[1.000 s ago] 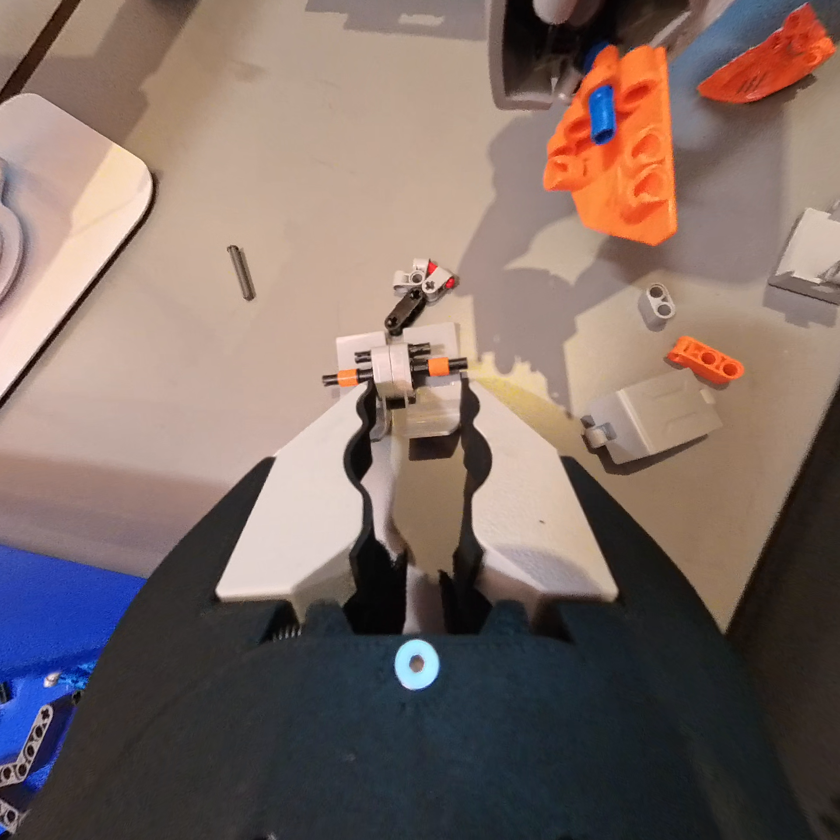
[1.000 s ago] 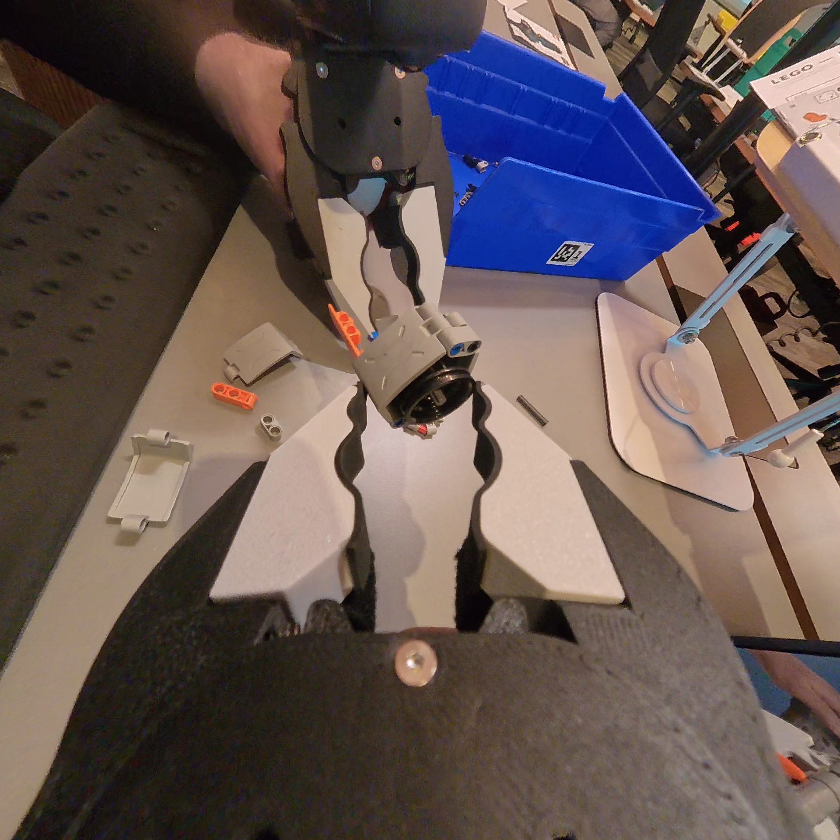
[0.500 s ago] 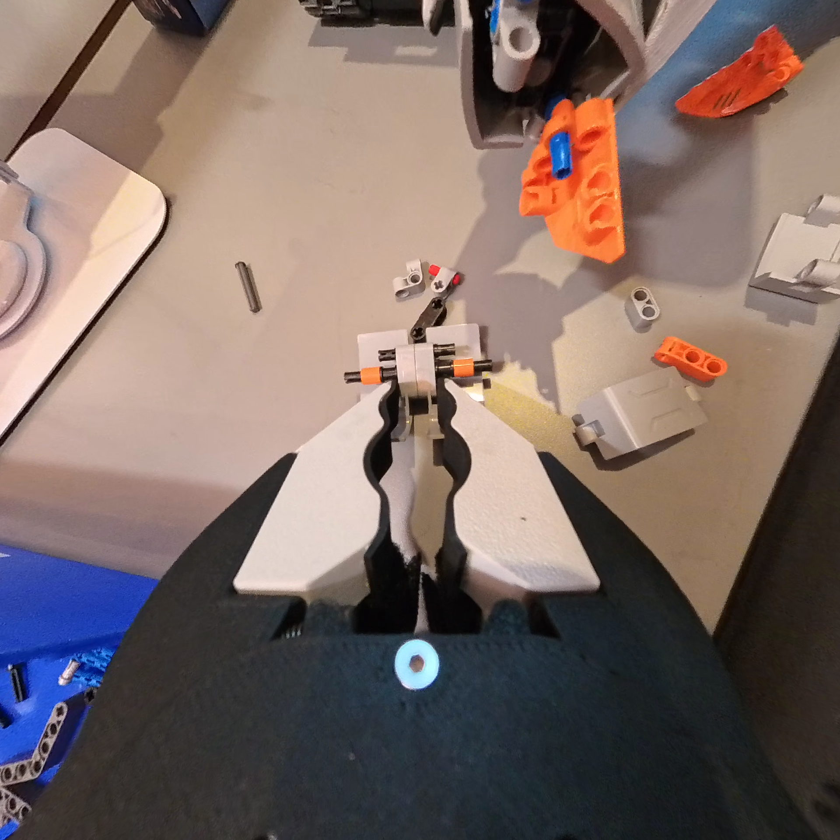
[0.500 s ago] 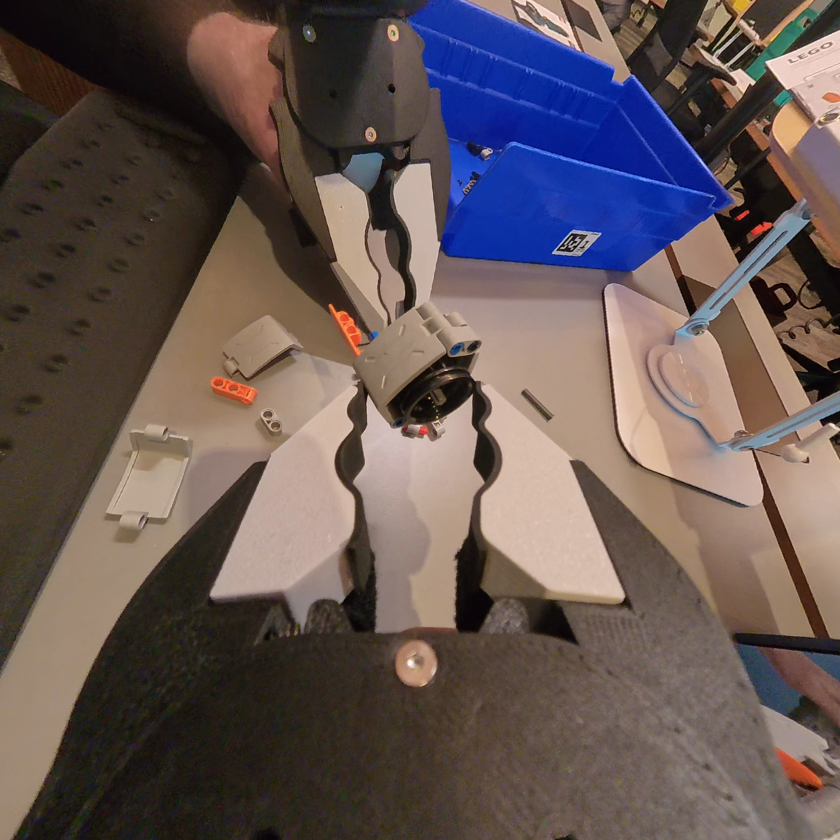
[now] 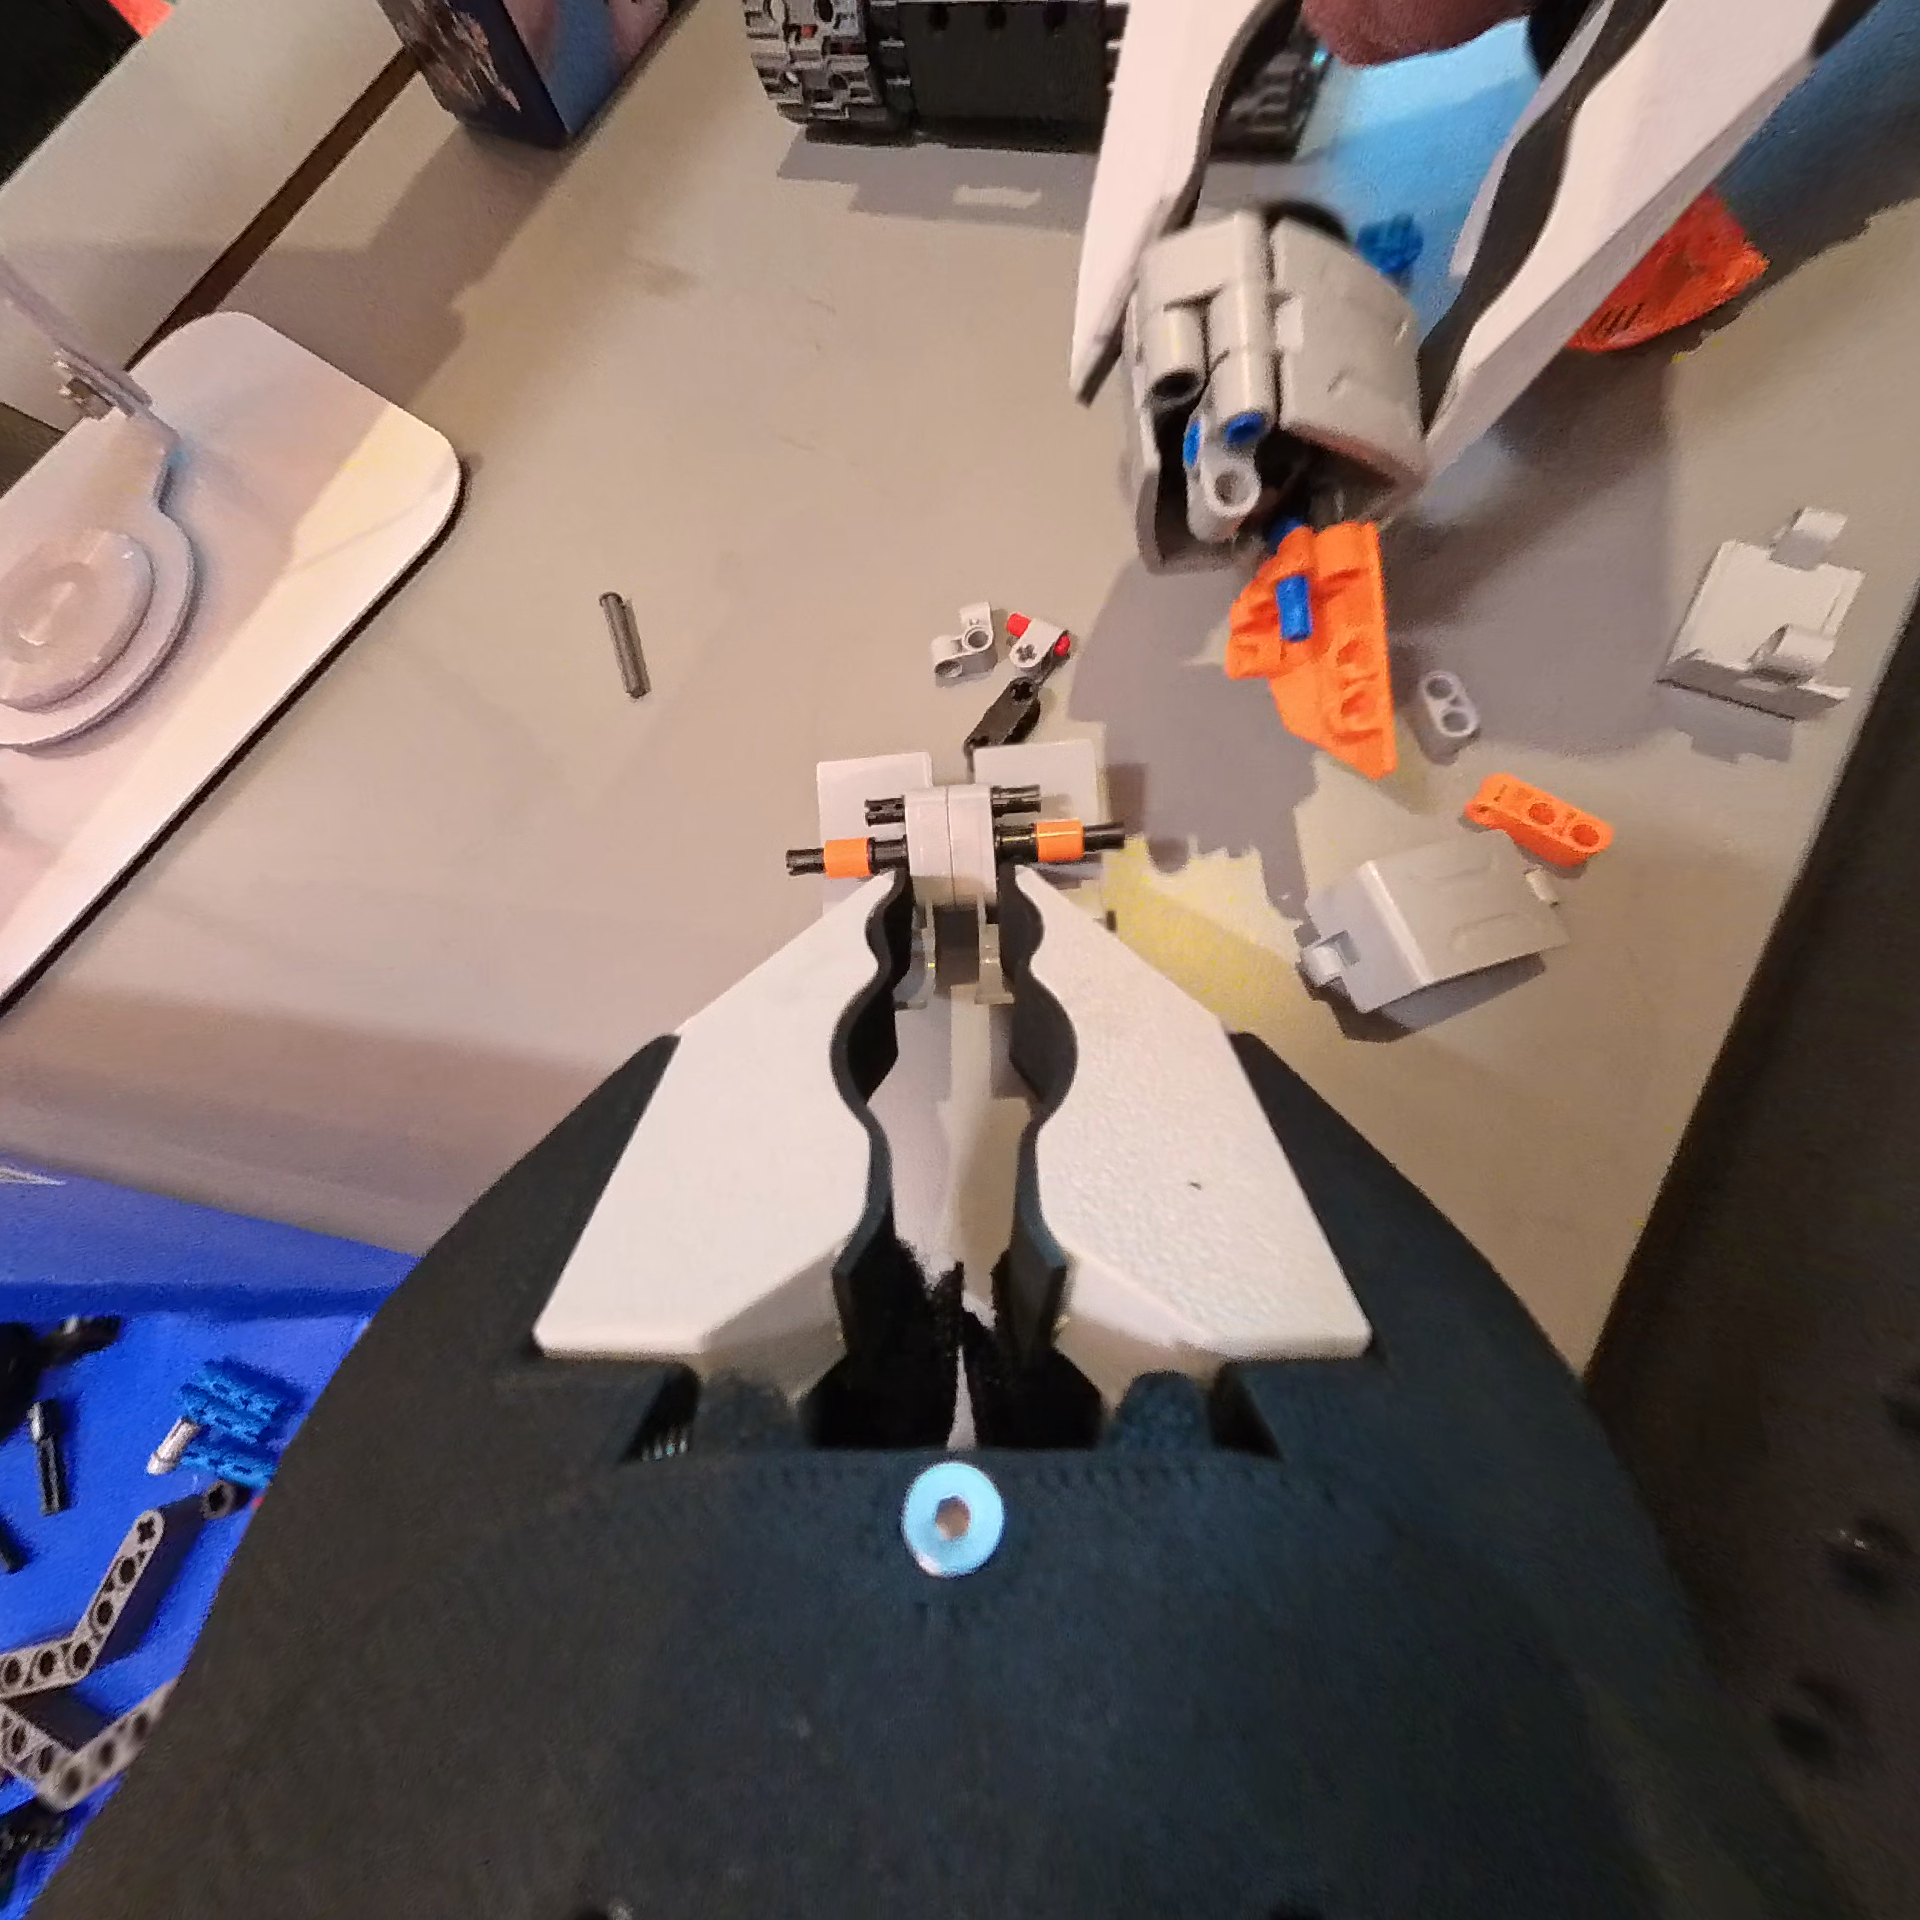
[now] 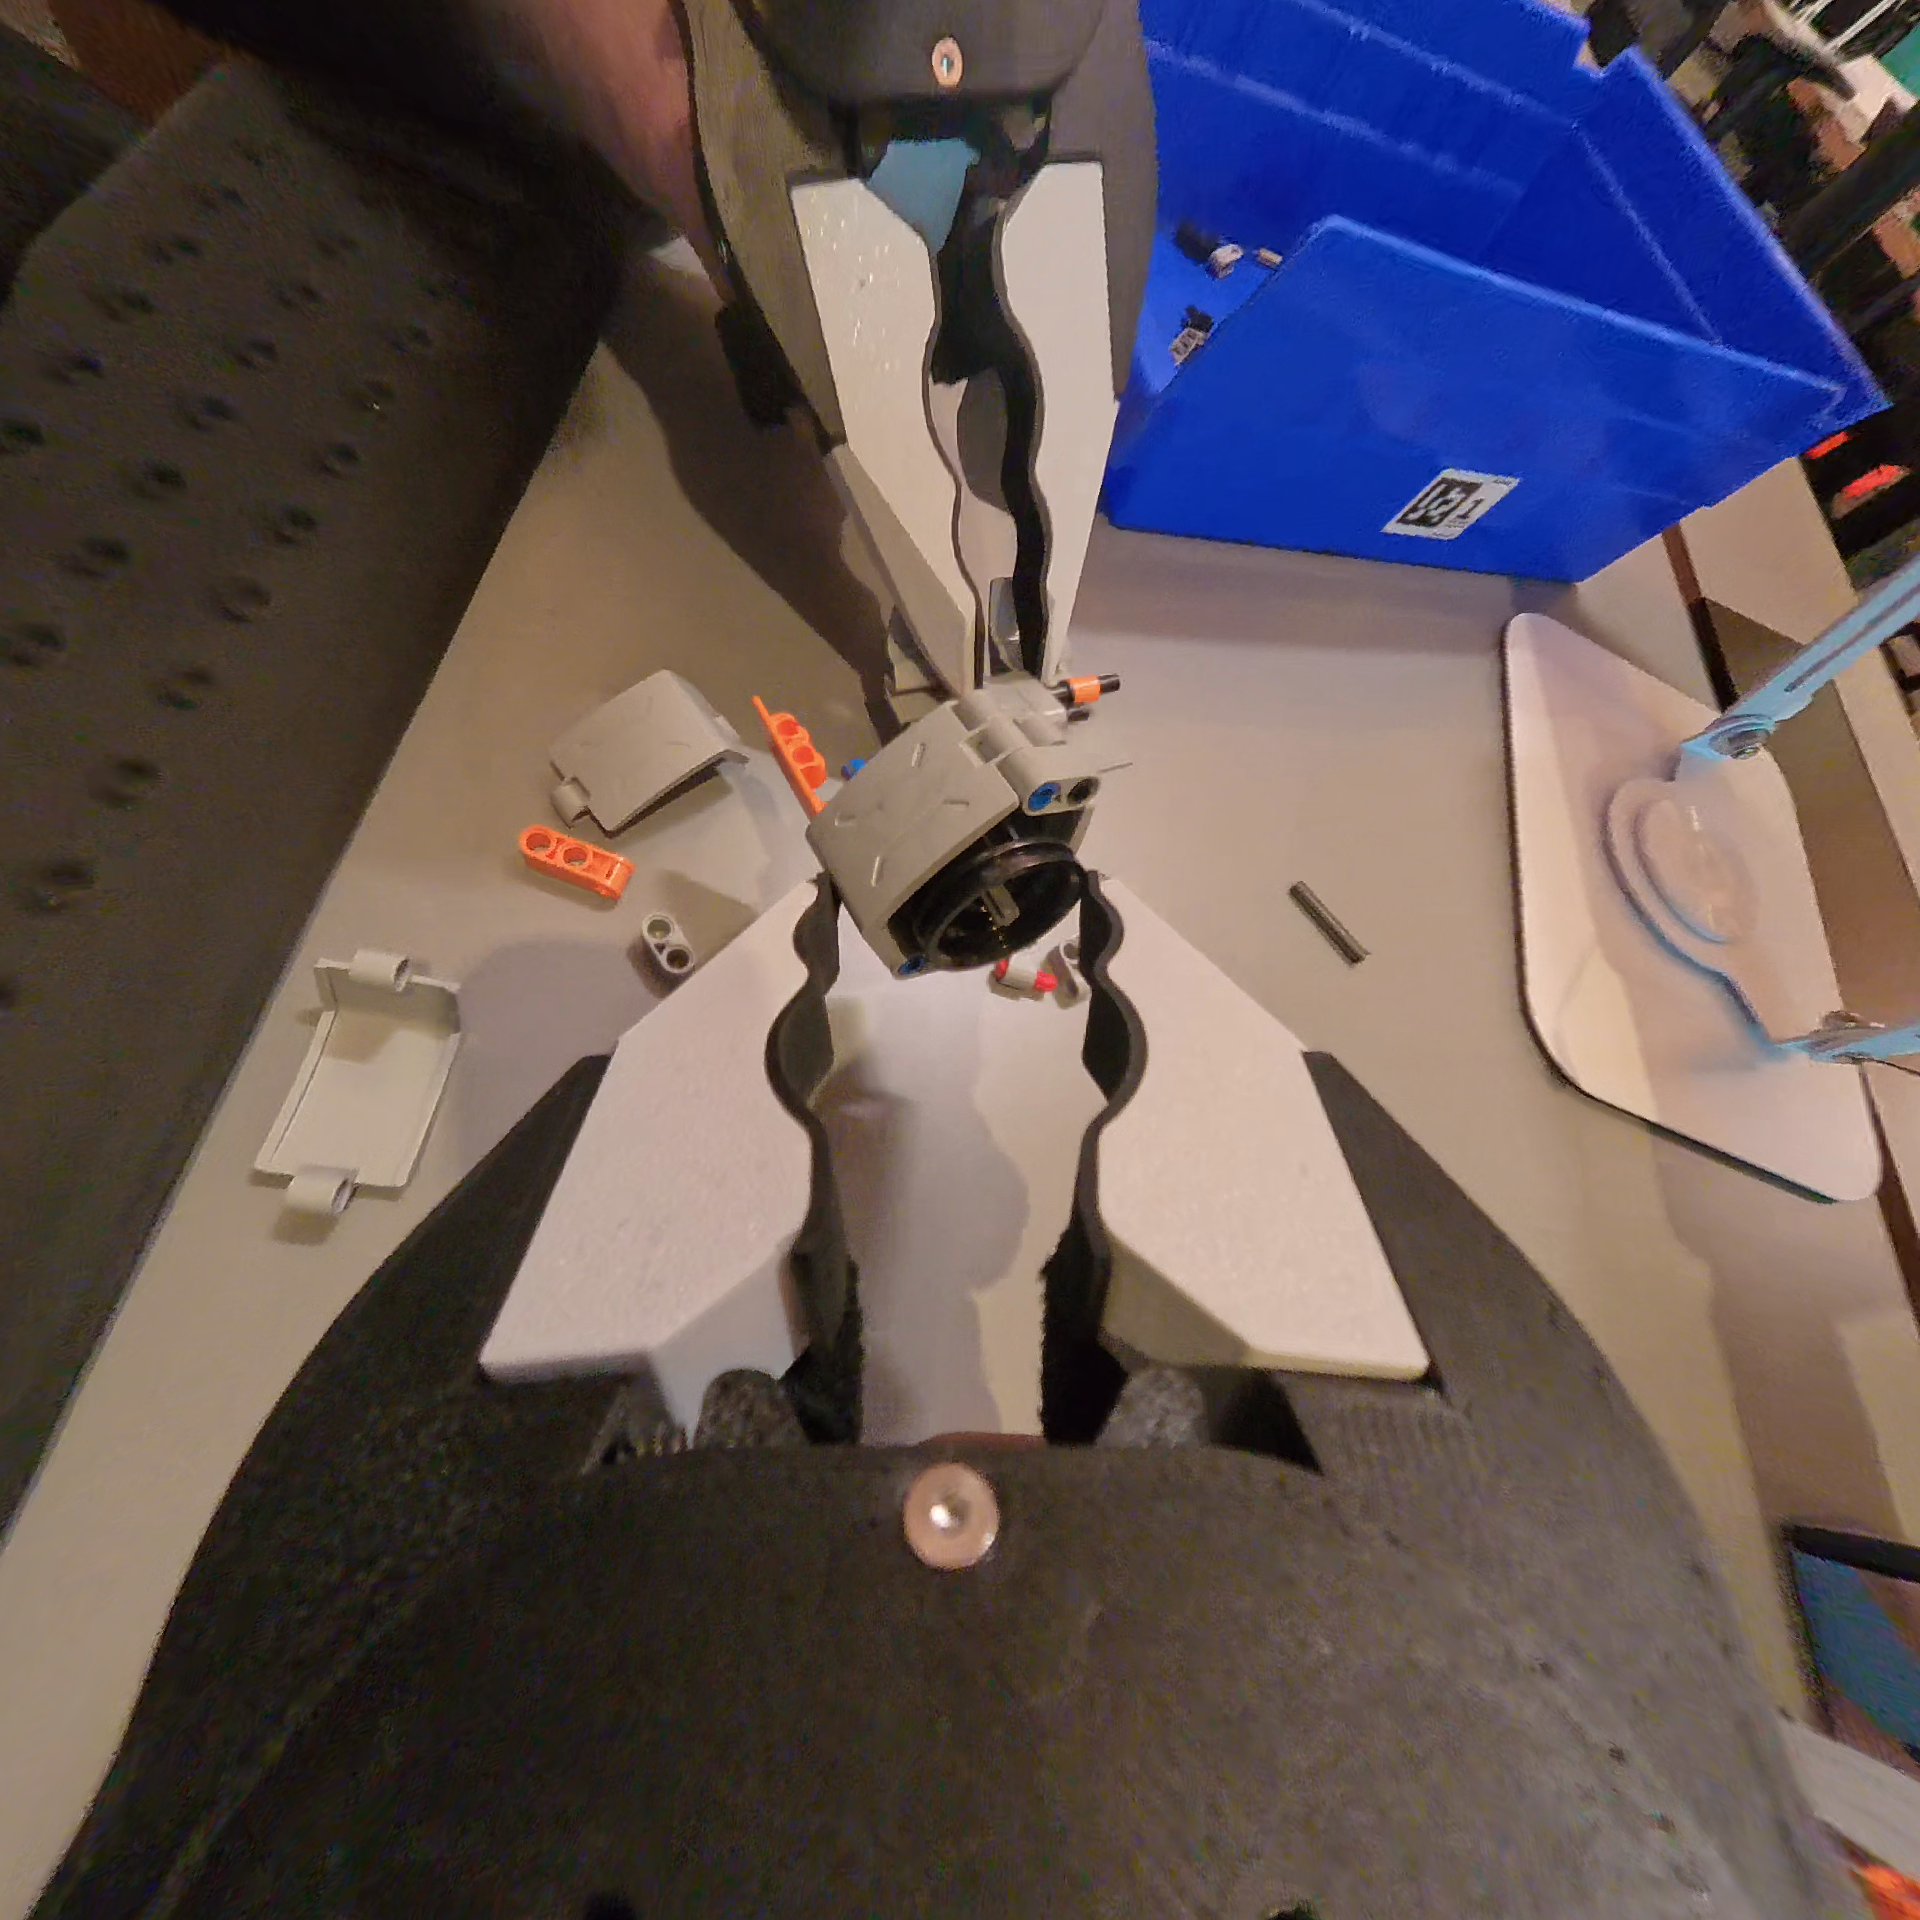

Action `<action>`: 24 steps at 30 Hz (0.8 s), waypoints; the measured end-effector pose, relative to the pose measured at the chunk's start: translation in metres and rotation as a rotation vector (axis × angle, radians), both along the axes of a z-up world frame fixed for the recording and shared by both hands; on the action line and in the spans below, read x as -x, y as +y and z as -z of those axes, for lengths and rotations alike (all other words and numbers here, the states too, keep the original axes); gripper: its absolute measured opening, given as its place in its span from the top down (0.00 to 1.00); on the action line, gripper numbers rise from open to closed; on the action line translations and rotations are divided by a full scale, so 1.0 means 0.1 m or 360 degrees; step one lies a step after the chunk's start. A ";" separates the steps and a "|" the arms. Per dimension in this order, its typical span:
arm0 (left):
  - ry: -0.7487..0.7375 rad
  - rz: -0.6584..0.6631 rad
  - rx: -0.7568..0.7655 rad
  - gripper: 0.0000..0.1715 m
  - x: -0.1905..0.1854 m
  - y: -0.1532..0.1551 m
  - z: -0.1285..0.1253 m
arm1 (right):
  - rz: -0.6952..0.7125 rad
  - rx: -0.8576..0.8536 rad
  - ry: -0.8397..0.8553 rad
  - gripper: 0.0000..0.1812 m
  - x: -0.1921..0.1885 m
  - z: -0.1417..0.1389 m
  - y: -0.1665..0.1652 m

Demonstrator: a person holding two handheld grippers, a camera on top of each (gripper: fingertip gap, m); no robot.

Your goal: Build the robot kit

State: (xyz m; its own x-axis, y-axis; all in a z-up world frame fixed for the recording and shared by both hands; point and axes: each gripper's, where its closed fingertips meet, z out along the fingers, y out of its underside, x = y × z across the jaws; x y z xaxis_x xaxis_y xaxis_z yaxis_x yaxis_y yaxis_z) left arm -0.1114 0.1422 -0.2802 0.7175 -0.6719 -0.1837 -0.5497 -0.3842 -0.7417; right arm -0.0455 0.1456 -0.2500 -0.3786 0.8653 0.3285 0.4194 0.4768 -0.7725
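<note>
My left gripper (image 5: 951, 883) is shut on a small grey assembly (image 5: 951, 842) with a black axle and two orange bushings, held above the table. My right gripper (image 6: 951, 914) is shut on a grey block (image 6: 914, 821) with a black ring on its near face. An orange panel (image 5: 1330, 665) hangs from the block (image 5: 1309, 343) on a blue pin. In the right wrist view the left gripper (image 6: 997, 665) holds the assembly (image 6: 1029, 707) right at the block's far top edge; I cannot tell if they touch.
On the table lie two grey curved panels (image 5: 1434, 935) (image 5: 1766, 634), an orange beam (image 5: 1538, 821), a grey connector (image 5: 1446, 712), a black axle (image 5: 625, 644) and a small grey-red piece (image 5: 997, 649). A blue bin (image 6: 1455, 395), a white stand base (image 5: 260, 582) and a black tracked model (image 5: 935, 62) border them. Some 8 centimetres of space lies between my two pairs of fingers.
My left gripper has closed on the small assembly and lifted it. The right gripper with the grey block has come closer to it.
</note>
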 end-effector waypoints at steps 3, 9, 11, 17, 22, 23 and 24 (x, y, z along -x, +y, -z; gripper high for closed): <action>-0.0043 0.0019 0.0003 0.92 -0.01 -0.03 -0.02 | 0.0003 0.0015 -0.0007 0.76 0.02 0.03 0.01; -0.0205 0.0049 0.0037 0.92 -0.09 -0.05 -0.06 | 0.0005 0.0020 -0.0006 0.76 0.06 0.04 0.01; -0.0216 0.0050 0.0007 0.92 -0.11 -0.05 -0.09 | -0.0010 0.0009 0.0043 0.76 0.07 0.01 -0.01; -0.0367 0.0048 -0.0019 0.92 -0.15 -0.05 -0.22 | -0.0064 -0.0030 0.0211 0.76 0.07 -0.16 -0.04; -0.0444 0.0052 -0.0073 0.92 -0.18 -0.04 -0.33 | -0.0108 -0.0068 0.0303 0.76 0.06 -0.26 -0.09; -0.0447 0.0056 -0.0083 0.92 -0.19 -0.05 -0.34 | -0.0115 -0.0078 0.0317 0.76 0.06 -0.28 -0.10; -0.0454 0.0060 -0.0093 0.92 -0.20 -0.05 -0.36 | -0.0118 -0.0086 0.0334 0.76 0.06 -0.30 -0.11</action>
